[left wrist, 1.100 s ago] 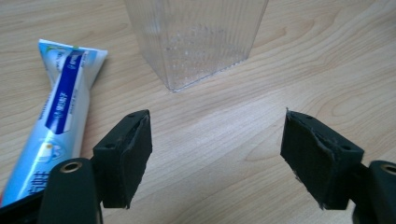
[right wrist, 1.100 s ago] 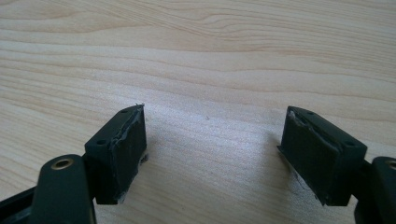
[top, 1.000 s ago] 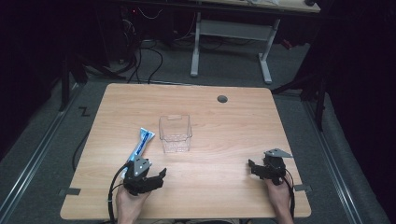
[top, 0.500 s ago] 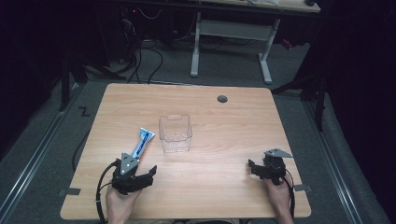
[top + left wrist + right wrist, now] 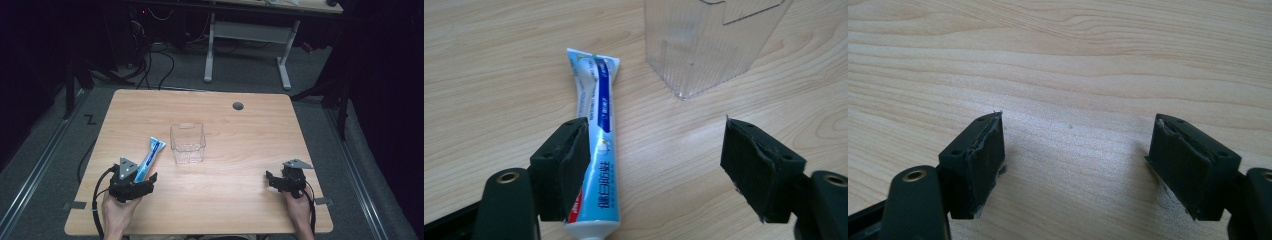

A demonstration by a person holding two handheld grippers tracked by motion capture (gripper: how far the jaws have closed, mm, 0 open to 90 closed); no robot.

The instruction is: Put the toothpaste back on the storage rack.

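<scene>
Toothpaste tube (image 5: 596, 150) lay flat on the surface (image 5: 240, 200), at my left, its crimped tail pointing towards the clear bin (image 5: 188, 142) and its cap end nearest me. That lie suited a pick: the tube ran lengthwise away from my left tongs (image 5: 656, 160), so the pads could close across its narrow body. I had those tongs standing wide, having just eased in a shade, with nothing pressed between them; the left pad overlapped the tube's near end in the left gripper view, though I couldn't tell whether it touched or merely hung above it. The bin stood upright and empty just beyond the tube, open top ready to take it, I judged. My right tongs (image 5: 1075, 165) stood wide too, over bare wood at the right, holding nothing, parked clear of the work.
</scene>
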